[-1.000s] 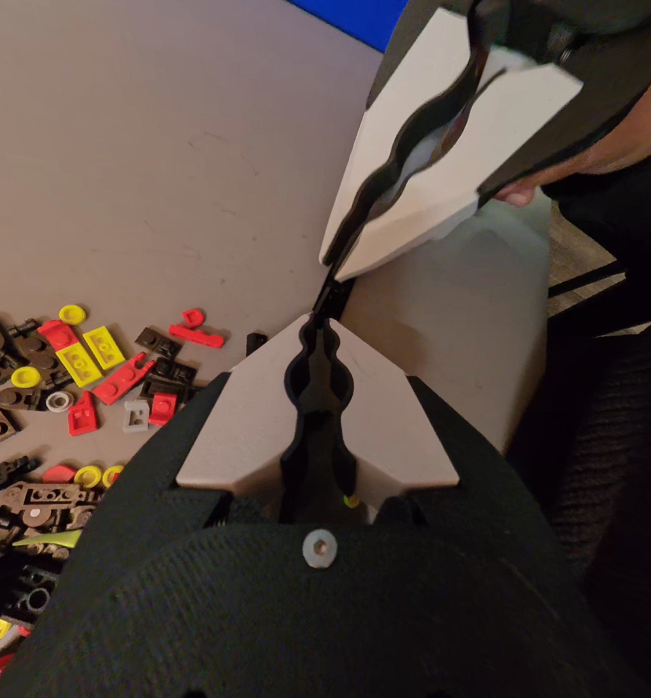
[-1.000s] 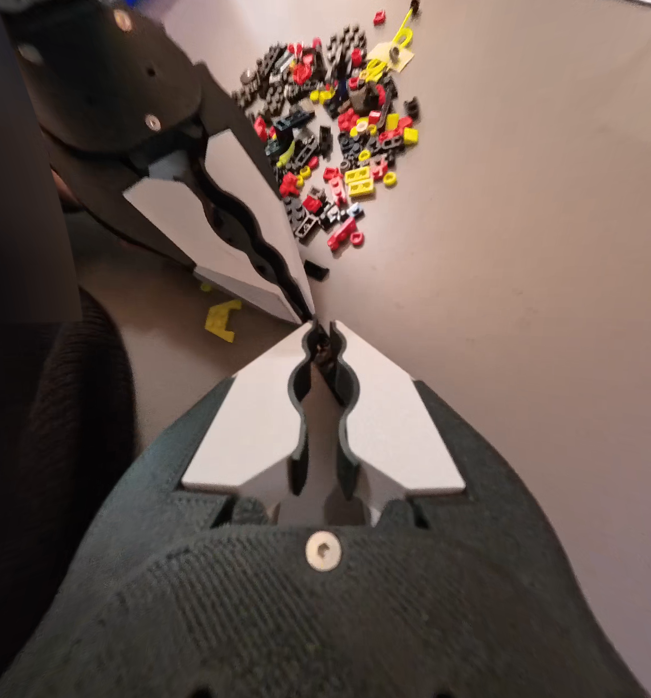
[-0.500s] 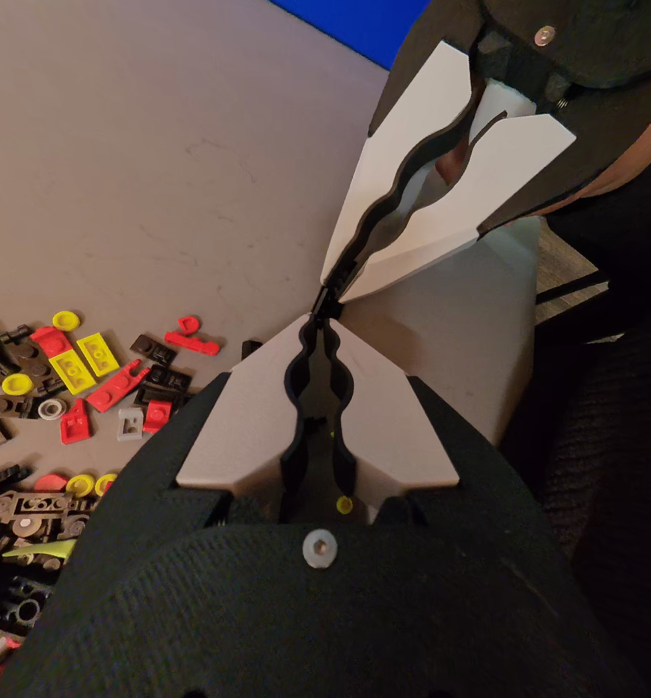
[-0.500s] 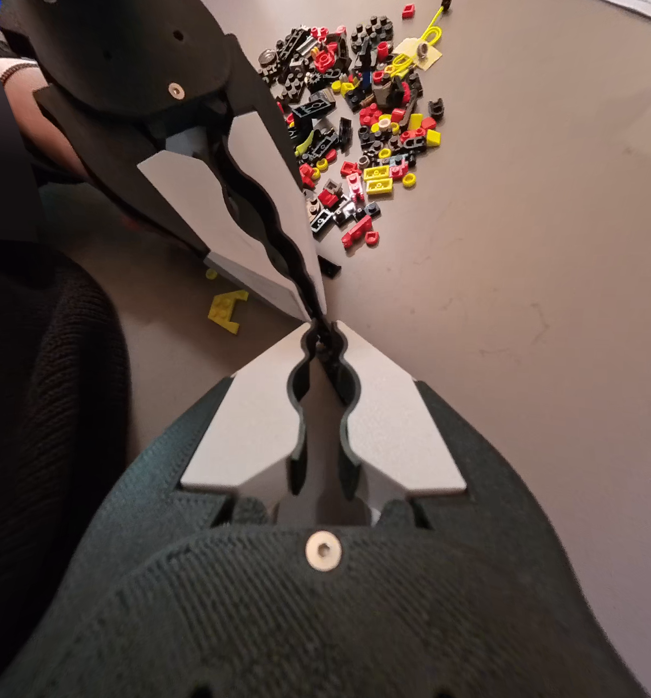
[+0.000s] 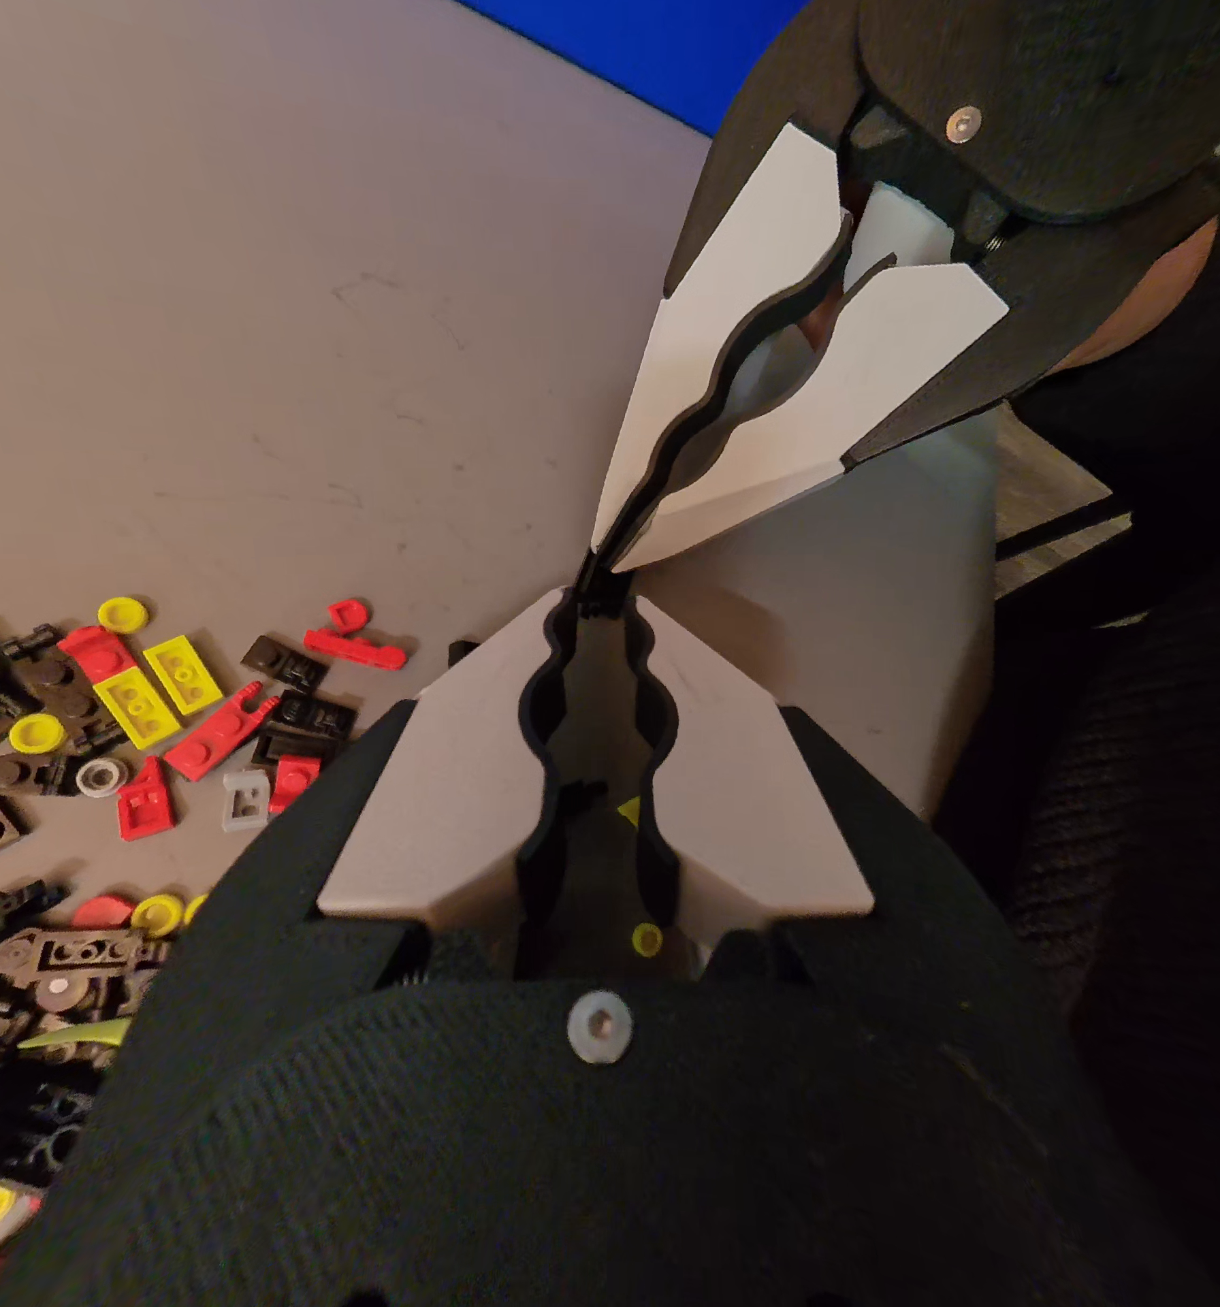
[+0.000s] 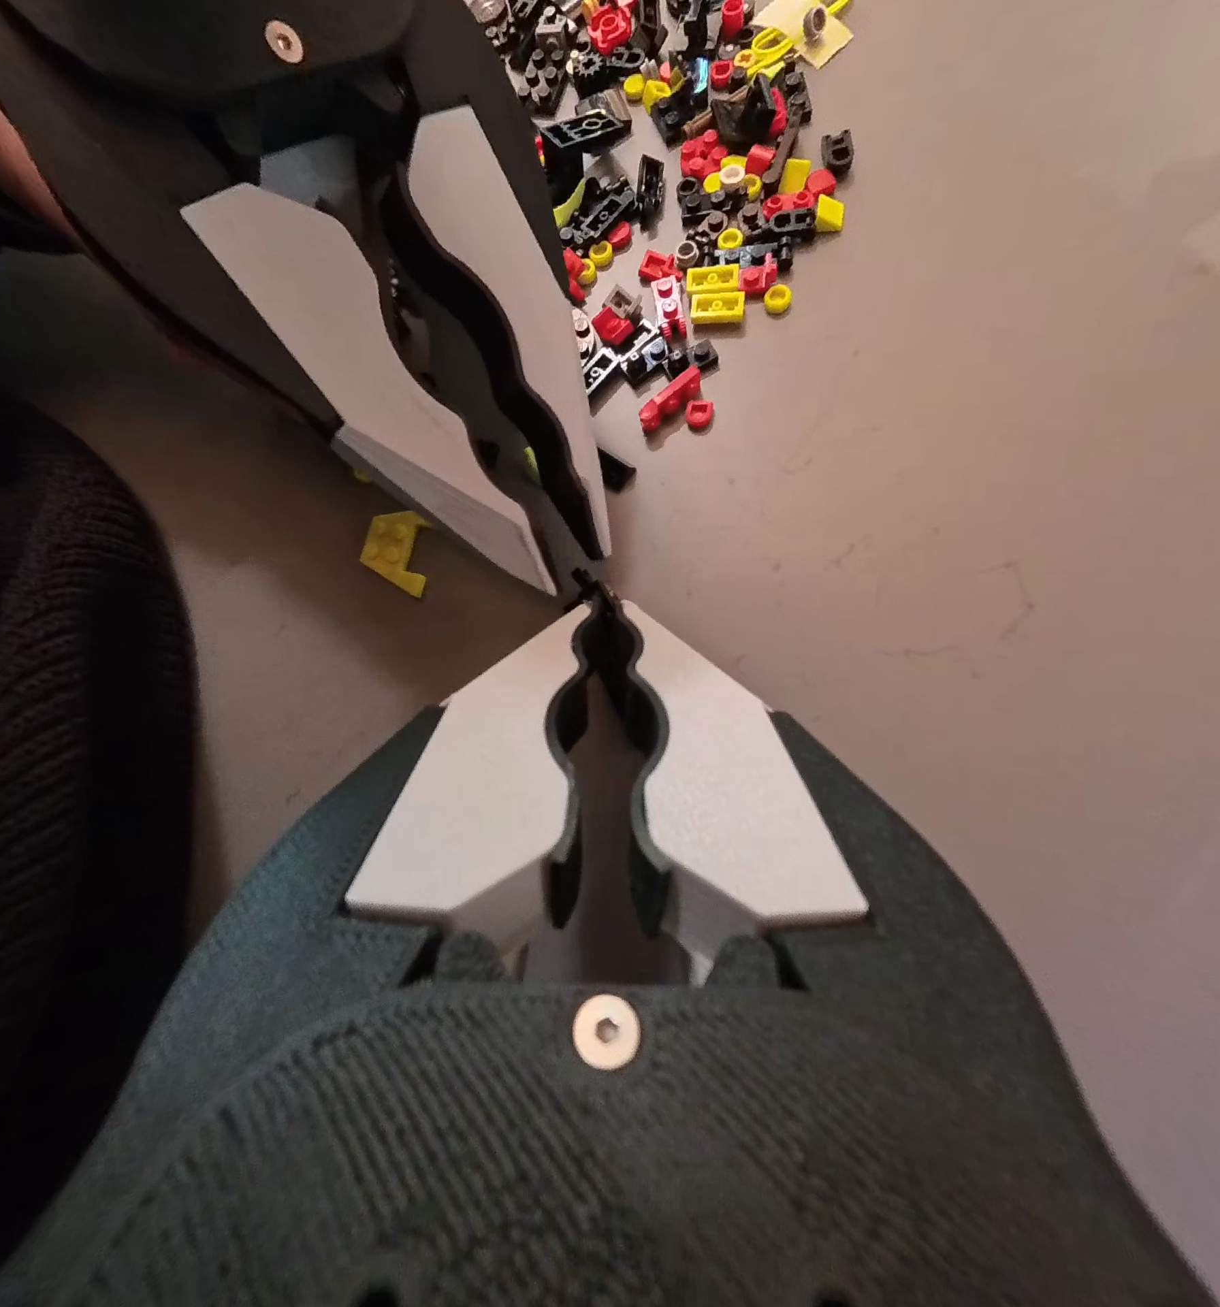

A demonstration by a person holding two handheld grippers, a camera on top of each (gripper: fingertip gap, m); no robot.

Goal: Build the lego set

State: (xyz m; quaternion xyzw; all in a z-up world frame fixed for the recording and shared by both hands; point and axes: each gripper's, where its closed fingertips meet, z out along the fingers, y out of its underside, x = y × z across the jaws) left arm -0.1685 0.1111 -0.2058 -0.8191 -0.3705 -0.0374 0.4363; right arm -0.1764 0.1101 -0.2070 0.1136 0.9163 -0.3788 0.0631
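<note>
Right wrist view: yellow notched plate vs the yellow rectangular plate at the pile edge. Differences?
Shape: the yellow notched plate has angled sides and a cut-out; the yellow rectangular plate is a plain oblong.
Place: the notched plate lies alone beside the left gripper; the rectangular plate sits at the edge of the pile, next to a second one like it.
Shared: both are yellow, studs up, flat on the table, ungripped.
</note>
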